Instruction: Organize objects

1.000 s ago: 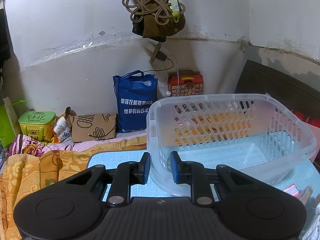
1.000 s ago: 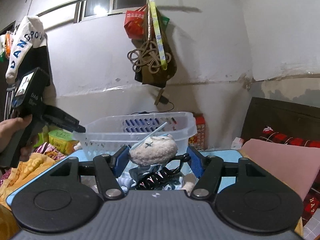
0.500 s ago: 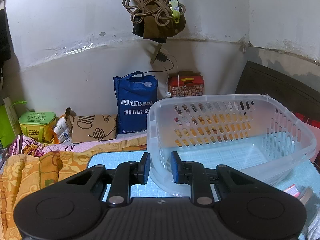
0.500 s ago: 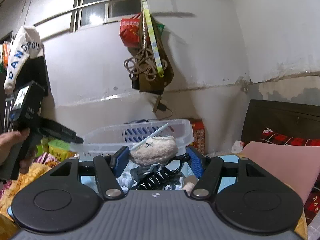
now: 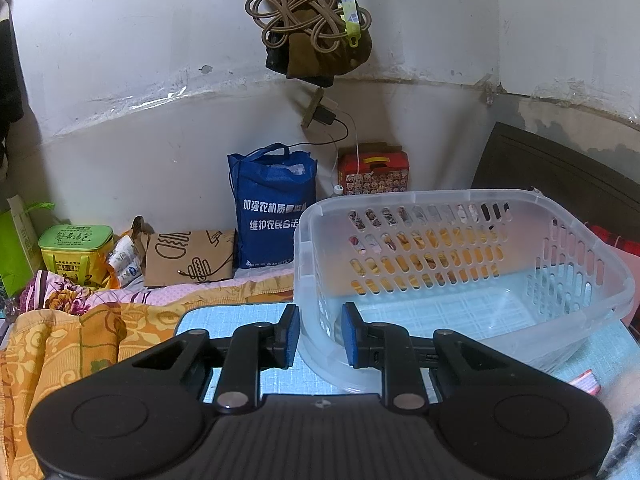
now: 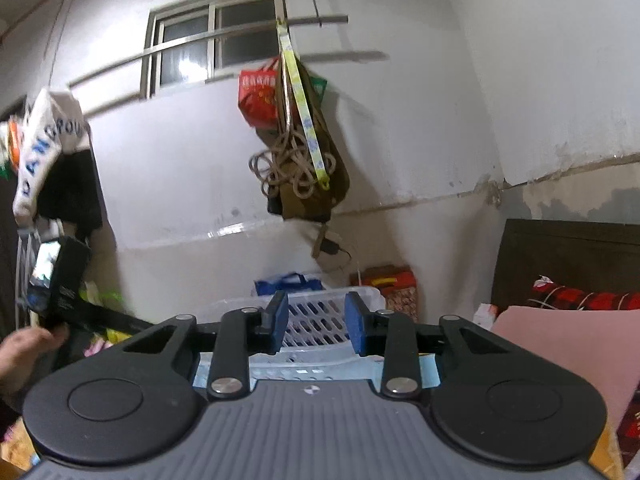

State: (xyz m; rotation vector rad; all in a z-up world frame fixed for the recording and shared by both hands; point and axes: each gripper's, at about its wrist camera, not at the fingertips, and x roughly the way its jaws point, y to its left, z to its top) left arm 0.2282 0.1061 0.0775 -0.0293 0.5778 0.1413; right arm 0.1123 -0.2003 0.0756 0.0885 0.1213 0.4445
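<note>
A person's left gripper [image 5: 319, 336] clamps the near rim of a translucent slotted plastic basket [image 5: 520, 264], steadying it. The right gripper [image 6: 316, 328], jaws narrowed on nothing, hangs just short of the basket; fetching another item appears next.

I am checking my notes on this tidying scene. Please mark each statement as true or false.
1. The left gripper grips the clear basket by its wall. True.
2. The basket is full of toys. False: nothing is visible inside it.
3. The right gripper has nothing between its pads. True.
4. The blue bag lies inside the basket. False: it stands behind the basket, by the room wall.
</note>
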